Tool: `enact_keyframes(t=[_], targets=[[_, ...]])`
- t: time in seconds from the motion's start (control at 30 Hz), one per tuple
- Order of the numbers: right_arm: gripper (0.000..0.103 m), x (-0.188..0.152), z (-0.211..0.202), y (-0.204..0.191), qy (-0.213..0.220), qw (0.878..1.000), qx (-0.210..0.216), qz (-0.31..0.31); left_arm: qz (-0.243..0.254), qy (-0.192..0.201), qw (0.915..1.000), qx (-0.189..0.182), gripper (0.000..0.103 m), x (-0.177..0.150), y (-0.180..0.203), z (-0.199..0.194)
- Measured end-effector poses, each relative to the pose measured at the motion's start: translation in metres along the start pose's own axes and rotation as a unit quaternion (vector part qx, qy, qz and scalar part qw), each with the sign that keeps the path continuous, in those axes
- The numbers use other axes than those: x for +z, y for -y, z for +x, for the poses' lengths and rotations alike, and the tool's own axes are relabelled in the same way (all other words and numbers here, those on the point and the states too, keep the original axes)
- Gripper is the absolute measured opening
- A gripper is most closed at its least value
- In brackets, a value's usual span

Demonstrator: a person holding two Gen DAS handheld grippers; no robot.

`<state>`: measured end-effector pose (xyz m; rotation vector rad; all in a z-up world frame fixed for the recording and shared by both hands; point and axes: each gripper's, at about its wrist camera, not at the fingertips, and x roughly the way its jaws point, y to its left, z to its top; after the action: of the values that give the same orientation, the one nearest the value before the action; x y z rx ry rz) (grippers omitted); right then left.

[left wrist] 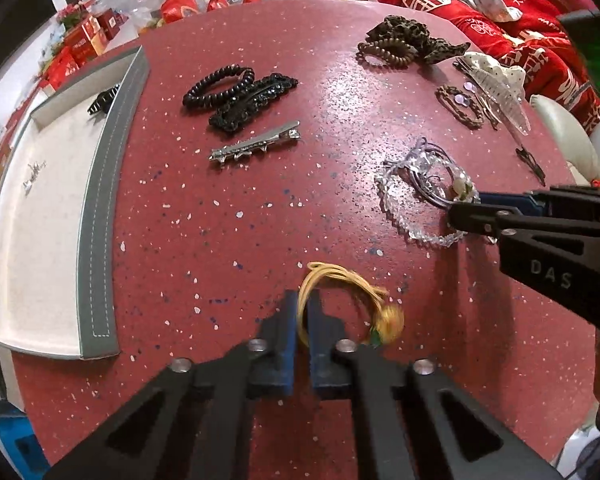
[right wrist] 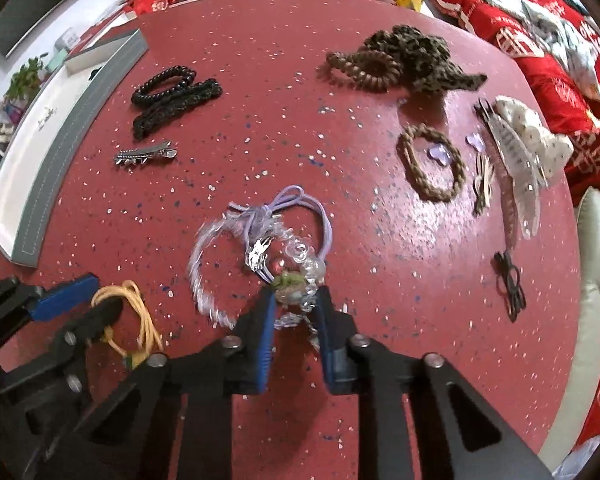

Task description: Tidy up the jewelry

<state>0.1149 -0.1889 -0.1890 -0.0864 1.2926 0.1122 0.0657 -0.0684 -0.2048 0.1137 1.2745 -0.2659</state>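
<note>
Left wrist view: left gripper [left wrist: 303, 312] points steeply down at the speckled red round table [left wrist: 260, 208]. Its blue-padded fingers are pressed nearly together, pinching one side of the thin yellow elastic hair loop with a small round bead [left wrist: 352, 300]. The loop lies on the table; the bead hangs to the right of the pads. Grip is on the bare cord, probably because the bead would slip. The white-lined flat tray with grey stitched rim [left wrist: 100, 208] sits at the table's left edge. It already holds a small black claw clip [left wrist: 105, 99] and a small silvery piece [left wrist: 34, 174], so I take it as the destination.

Right wrist view: right gripper [right wrist: 296, 300] also points down. Its fingers are closed partway onto the bead-and-flower cluster of the tangled clear crystal bead bracelet and lilac elastic cords [right wrist: 260, 248]; pads seem to touch the cluster on both sides. Bundle rests on the table near its middle. No earlier frame to judge motion.

Judgement: both items gripped, lift pending. The tangle may drag neighbouring strands.
</note>
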Motion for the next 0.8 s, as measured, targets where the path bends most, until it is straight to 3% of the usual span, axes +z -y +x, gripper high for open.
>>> enact_keyframes(t=[0.43,0.8], targets=[[0.020,-0.021,-0.024,0.044,-0.001,0.986,0.112,0.123,-0.020,0.011,0.9993,-0.030,0.004,-0.018,-0.021,-0.026],[0.022,-0.050,-0.025,0.055,-0.029,0.980,0.132,0.146,-0.021,0.007,0.9993,-0.030,0.004,-0.022,-0.025,-0.027]])
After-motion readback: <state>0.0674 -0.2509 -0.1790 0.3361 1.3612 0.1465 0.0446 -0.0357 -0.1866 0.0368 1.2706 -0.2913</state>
